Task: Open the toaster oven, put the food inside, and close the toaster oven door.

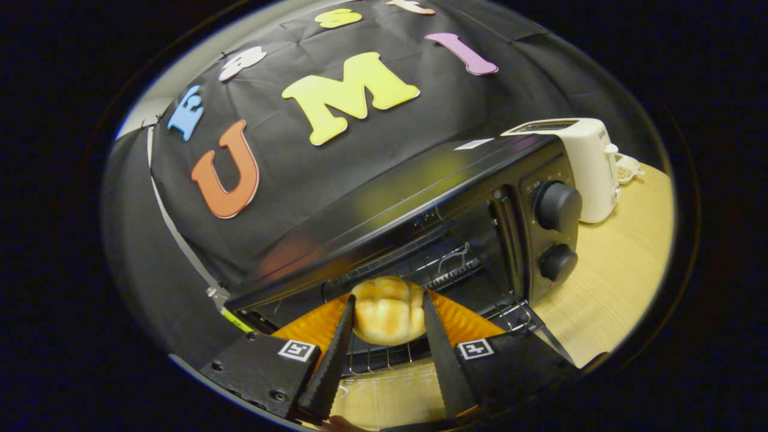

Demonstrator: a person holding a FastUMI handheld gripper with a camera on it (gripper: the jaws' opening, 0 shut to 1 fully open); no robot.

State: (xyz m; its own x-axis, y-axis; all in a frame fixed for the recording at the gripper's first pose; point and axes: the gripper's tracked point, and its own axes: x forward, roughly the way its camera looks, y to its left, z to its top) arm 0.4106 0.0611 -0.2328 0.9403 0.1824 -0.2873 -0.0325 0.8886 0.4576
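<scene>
A black toaster oven (420, 198) stands tilted in the gripper view with its front open and its wire rack (444, 264) showing inside. My gripper (388, 297) is shut on a golden bread roll (387, 312), with both fingers pressing its sides. The roll hangs at the mouth of the oven, just in front of the rack. An orange plate (303, 327) lies right behind and below the roll, showing on both sides of the fingers. Whether the roll touches the plate I cannot tell.
Two black knobs (558, 207) sit on the oven's right panel. A white pop-up toaster (591, 165) stands beyond the oven on the wooden table (606, 282), with a small white cup (627, 171) beside it. The black cloth wall rises behind.
</scene>
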